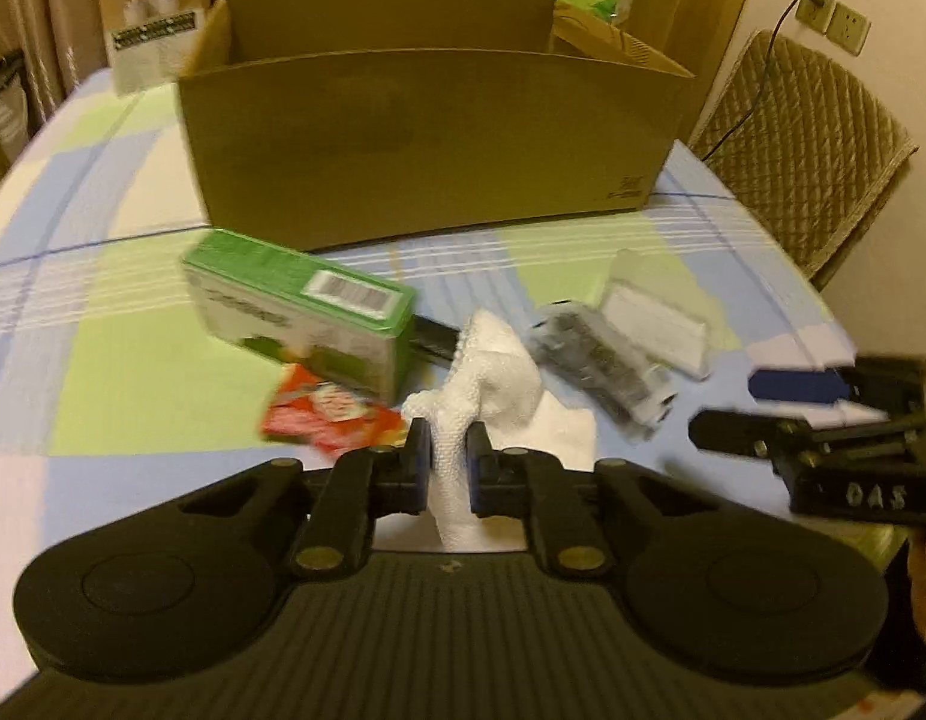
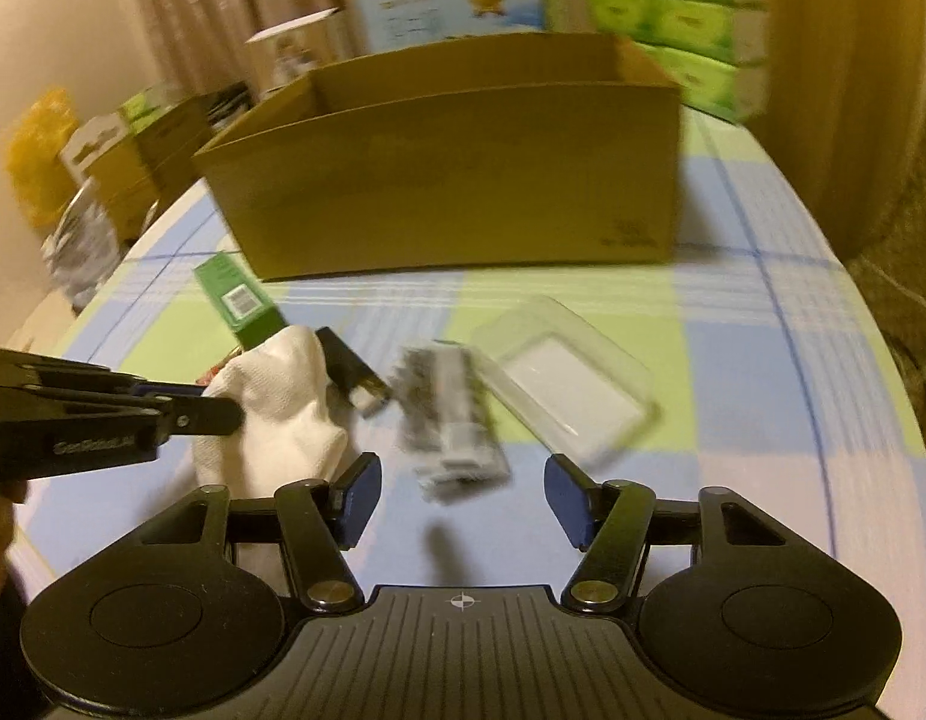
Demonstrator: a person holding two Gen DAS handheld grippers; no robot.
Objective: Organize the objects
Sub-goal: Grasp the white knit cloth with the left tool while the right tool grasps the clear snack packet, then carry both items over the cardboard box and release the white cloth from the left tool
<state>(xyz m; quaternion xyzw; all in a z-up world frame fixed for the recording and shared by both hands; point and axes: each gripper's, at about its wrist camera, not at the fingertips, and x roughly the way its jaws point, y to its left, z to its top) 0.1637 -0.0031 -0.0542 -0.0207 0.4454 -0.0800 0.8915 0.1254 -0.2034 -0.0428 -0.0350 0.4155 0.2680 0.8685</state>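
My left gripper (image 1: 450, 456) is shut on a white paper towel (image 1: 493, 378), which bunches up between the pads; it also shows in the right wrist view (image 2: 277, 402). My right gripper (image 2: 463, 495) is open and empty, just in front of a grey-and-white packet (image 2: 451, 420), also in the left wrist view (image 1: 601, 372). A green box (image 1: 301, 312), a red wrapper (image 1: 325, 414), a clear plastic case (image 2: 565, 378) and a small black object (image 2: 349, 366) lie on the checked tablecloth. An open cardboard box (image 1: 427, 138) stands behind them.
A quilted chair (image 1: 805, 150) stands at the table's right. Green tissue packs (image 2: 673, 18), a blue-white carton (image 2: 457, 6) and a white box (image 1: 154, 18) sit behind the cardboard box. More boxes and bags (image 2: 103, 168) are off the table's left.
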